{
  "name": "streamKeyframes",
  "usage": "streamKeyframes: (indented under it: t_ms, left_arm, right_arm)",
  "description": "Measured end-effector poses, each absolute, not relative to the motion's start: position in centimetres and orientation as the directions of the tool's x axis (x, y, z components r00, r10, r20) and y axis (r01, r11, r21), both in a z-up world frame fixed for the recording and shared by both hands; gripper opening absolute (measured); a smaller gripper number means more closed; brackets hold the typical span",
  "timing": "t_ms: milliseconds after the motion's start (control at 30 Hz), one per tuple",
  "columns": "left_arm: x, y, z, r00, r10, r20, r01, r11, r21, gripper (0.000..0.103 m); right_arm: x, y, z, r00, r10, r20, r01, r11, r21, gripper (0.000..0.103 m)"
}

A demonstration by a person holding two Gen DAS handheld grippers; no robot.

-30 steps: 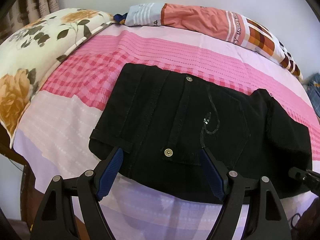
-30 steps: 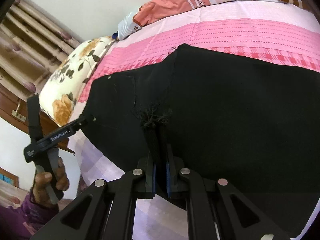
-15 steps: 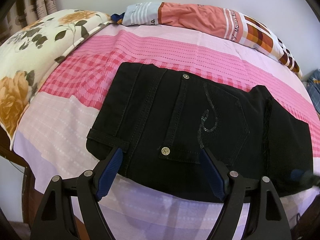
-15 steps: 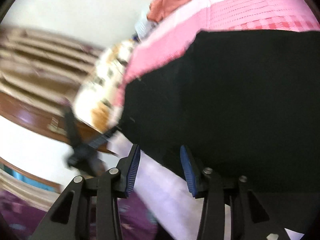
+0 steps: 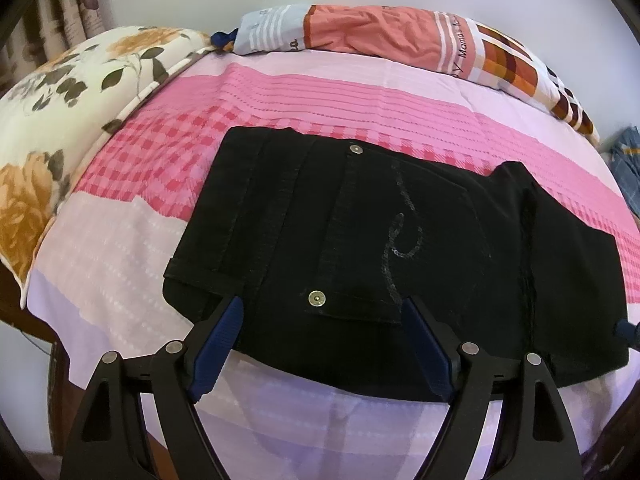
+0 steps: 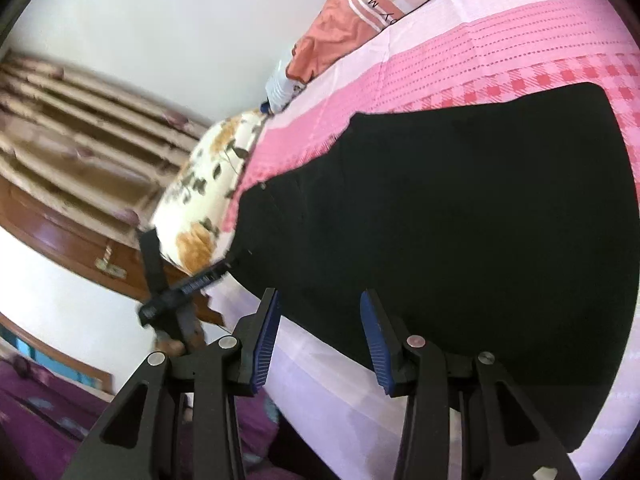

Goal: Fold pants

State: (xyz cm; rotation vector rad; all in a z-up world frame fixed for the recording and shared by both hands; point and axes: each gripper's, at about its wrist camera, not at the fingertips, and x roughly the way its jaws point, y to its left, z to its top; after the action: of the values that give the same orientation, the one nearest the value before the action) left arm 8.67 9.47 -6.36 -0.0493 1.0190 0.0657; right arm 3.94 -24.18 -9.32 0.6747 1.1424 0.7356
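Observation:
The black pants [image 5: 360,232] lie folded flat on the pink bed sheet [image 5: 132,240], back pocket with a sequin curl facing up. They also fill the right wrist view [image 6: 460,220]. My left gripper [image 5: 322,312] is open and empty, its fingers spread over the pants' near edge at the waistband. My right gripper [image 6: 318,304] is open and empty at the near edge of the pants. The left gripper's body [image 6: 176,284] shows in the right wrist view at the bed's corner.
A floral pillow [image 5: 60,112] lies at the left of the bed. An orange striped bolster [image 5: 400,36] runs along the wall behind. The bed's edge is just below my grippers. A wooden headboard [image 6: 60,236] and a curtain stand at the left.
My right gripper was shut on a frayed bit of the pants and has let go, opened and drawn back. The pants now lie flatter. The left gripper has barely moved.

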Motion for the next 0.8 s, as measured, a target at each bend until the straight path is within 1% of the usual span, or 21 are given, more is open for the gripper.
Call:
streamKeyframes:
  t_ms: [33,200,267,333,433,500,600,700,800]
  left_arm:
    - [8.7,9.5,-6.4,0.522,0.03,-0.852,-0.077,0.997,-0.012,0.082]
    - [8.8,9.4,-6.5,0.517,0.033,-0.855,-0.074,0.997,-0.006,0.082]
    - [8.7,9.4,-6.5,0.517,0.032,-0.855,-0.076,0.997,-0.009,0.082]
    - [8.7,9.3,-6.5,0.518,0.03,-0.855,-0.077,0.997,-0.012,0.082]
    - [8.6,9.4,-6.5,0.52,0.027,-0.854,-0.081,0.997,-0.018,0.082]
    - [8.6,9.6,-6.5,0.519,0.022,-0.854,-0.082,0.996,-0.024,0.082]
    - [8.7,9.7,-6.5,0.521,0.023,-0.853,-0.082,0.996,-0.023,0.082]
    - [8.7,10.0,-6.5,0.523,0.017,-0.852,-0.091,0.995,-0.035,0.082]
    - [8.8,10.1,-6.4,0.522,0.018,-0.853,-0.098,0.994,-0.039,0.082]
  right_arm:
    - [3.9,-24.1,-9.7,0.232,0.8,-0.554,-0.162,0.593,0.789,0.041]
    - [3.6,-24.3,-11.3,0.171,0.837,-0.52,-0.116,0.541,0.833,0.041]
    - [3.4,-25.3,-11.3,0.181,0.86,-0.478,-0.09,0.498,0.862,0.041]
    - [3.4,-27.8,-10.8,0.25,0.872,-0.42,-0.051,0.446,0.894,0.041]
    - [3.0,-33.0,-10.4,0.396,0.841,-0.369,0.024,0.393,0.919,0.041]
    - [2.2,-36.8,-10.3,0.489,0.782,-0.386,0.08,0.4,0.913,0.041]
    - [0.7,-40.6,-10.2,0.556,0.703,-0.443,0.133,0.451,0.882,0.041]
    - [0.1,-40.7,-9.8,0.557,0.673,-0.487,0.129,0.509,0.851,0.041]
    - [0.6,-38.1,-9.4,0.51,0.675,-0.533,0.076,0.582,0.81,0.04]
